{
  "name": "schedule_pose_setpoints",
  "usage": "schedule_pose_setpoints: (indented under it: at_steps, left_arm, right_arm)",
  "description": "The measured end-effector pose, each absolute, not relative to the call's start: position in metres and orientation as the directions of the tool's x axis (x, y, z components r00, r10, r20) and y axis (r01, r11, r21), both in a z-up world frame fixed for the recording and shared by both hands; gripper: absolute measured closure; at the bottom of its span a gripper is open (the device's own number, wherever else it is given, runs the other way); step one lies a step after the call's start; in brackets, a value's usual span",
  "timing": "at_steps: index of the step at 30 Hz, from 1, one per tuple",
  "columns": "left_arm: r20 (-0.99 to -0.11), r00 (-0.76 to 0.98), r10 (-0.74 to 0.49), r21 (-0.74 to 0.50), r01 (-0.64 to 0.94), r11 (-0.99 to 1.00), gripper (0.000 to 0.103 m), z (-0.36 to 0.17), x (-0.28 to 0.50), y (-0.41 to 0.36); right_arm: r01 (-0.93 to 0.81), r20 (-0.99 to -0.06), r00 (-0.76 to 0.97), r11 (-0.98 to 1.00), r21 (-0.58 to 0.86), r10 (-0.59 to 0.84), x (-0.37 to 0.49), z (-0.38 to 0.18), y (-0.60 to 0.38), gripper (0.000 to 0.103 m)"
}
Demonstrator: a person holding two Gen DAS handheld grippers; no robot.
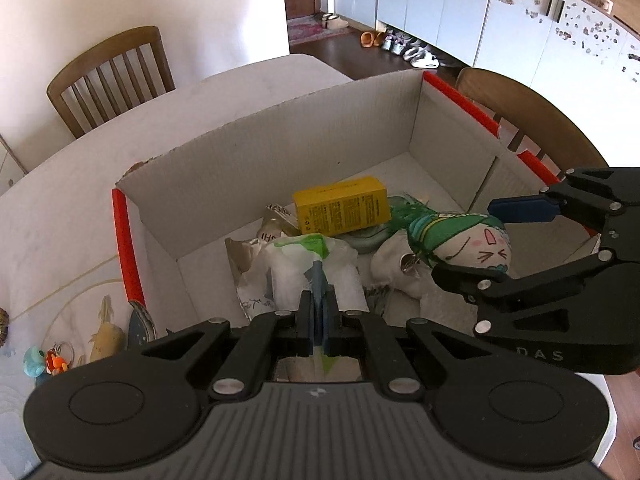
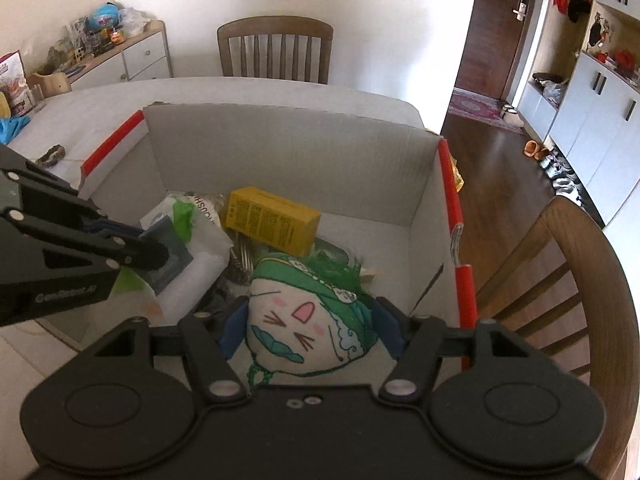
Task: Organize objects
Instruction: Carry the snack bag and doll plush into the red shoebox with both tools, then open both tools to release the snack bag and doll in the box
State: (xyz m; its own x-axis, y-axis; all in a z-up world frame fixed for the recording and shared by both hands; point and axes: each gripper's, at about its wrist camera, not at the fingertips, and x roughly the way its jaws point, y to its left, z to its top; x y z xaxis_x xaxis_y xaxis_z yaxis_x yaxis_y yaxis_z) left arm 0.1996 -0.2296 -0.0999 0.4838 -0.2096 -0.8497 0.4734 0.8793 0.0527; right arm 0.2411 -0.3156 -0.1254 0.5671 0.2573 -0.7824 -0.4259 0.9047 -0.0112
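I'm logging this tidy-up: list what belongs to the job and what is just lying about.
Job:
- cardboard box
- white and green plastic packet, pinched in the shut left gripper
- plush doll with a drawn face, between the right gripper's blue pads
- yellow carton in the box

Lying about:
- keychain toys on the table
- chairs
- shoes

- The left gripper (image 1: 319, 280) is being shown as matte black plastic, with blue pads and silver rivets on its linkage arms.
- The right gripper (image 2: 310, 320) is being seen in the same black, with blue pads; pale "DAS" letters are being displayed on its side.
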Motion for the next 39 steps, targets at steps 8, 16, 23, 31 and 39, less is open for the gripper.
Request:
schedule_pose_setpoints:
  at_steps: [8,16,23,31,39]
  left_arm:
    - [-0.849,0.487,-0.204,0.048,0.457,0.888,0.098,-0.1,0.199,-0.228]
    - [-0.844,0.495,-0.206,0.034,0.433,0.901,0.088,-0.099,0.192,-0.223]
    - [-0.826,0.517,-0.224,0.01,0.41,0.912,0.053,-0.091,0.183,-0.216]
    - [-0.794,0.554,-0.251,-0.005,0.407,0.914,0.046,-0.07,0.171,-0.209]
    - [-0.752,0.601,-0.271,-0.02,0.39,0.921,0.034,-0.046,0.156,-0.192]
  right_arm:
    - [-0.439,-0.777,0.563,0.899,0.008,0.282,0.237,-0.119,-0.322,0.037]
    - [-0.444,-0.754,0.58,0.896,0.027,0.31,0.23,-0.105,-0.328,0.031]
    - [-0.447,-0.736,0.589,0.893,0.048,0.334,0.224,-0.093,-0.333,0.031]
    - [-0.449,-0.7,0.608,0.889,0.086,0.375,0.214,-0.075,-0.335,0.029]
    - [-0.451,-0.659,0.621,0.881,0.143,0.425,0.203,-0.059,-0.336,0.023]
